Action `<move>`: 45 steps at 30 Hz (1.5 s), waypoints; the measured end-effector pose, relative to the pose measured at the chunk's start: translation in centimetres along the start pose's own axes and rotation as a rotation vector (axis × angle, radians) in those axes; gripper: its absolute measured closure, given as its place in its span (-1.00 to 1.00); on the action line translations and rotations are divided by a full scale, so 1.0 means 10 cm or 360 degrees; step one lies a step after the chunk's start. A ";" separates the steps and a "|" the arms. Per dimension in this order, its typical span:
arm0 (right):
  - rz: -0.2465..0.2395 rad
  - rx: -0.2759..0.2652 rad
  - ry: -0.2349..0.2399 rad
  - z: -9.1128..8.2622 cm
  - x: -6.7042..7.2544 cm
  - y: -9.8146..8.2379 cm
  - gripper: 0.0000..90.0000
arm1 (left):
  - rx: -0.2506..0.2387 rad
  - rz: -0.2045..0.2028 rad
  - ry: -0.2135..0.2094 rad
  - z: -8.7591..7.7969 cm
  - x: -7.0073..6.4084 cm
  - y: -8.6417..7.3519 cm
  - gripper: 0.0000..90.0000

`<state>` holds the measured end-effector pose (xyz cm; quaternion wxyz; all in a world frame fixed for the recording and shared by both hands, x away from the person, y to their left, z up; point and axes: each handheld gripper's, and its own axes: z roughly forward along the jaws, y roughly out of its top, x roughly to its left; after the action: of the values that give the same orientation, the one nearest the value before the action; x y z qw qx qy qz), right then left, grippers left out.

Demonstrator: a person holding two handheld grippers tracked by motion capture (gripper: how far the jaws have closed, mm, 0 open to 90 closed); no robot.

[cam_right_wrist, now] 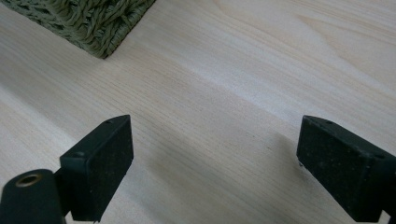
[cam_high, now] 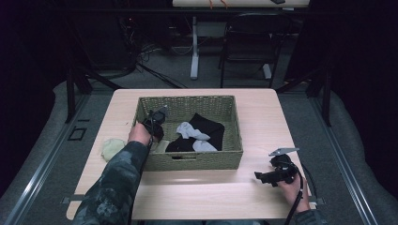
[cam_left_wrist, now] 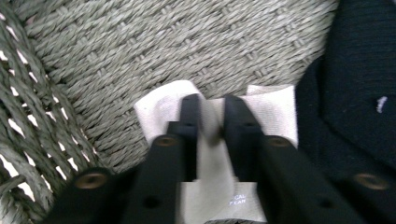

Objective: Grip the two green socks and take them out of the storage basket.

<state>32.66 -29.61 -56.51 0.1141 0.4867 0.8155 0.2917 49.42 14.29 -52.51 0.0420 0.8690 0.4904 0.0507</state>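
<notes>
My left gripper (cam_high: 157,137) reaches down into the left end of a woven green basket (cam_high: 192,161). In the left gripper view its jaws (cam_left_wrist: 212,105) stand close together and pinch a raised fold of a cream cloth (cam_left_wrist: 266,112) that lies on the basket floor (cam_left_wrist: 163,42). A black garment (cam_left_wrist: 355,84) lies just to the right of the cloth. My right gripper (cam_high: 259,177) rests low over the table at the front right, and in its own view its jaws (cam_right_wrist: 212,163) stand wide apart with nothing between them.
The basket also holds the black garment (cam_high: 206,129) and light grey socks (cam_high: 190,130). A pale cream item (cam_high: 111,148) lies on the table left of the basket. The basket's corner (cam_right_wrist: 93,18) is ahead of my right gripper. Bare wood (cam_right_wrist: 233,70) lies below it.
</notes>
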 end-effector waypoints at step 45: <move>0.0008 0.0028 -0.0006 0.00 -0.01 -0.02 -0.77 | -0.0563 0.0254 -0.0009 -1.58 -0.07 -0.13 0.96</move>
<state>32.53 -29.77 -56.64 0.1107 0.4902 0.8166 0.2839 45.90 14.72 -37.02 0.1913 0.8843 0.4032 0.1369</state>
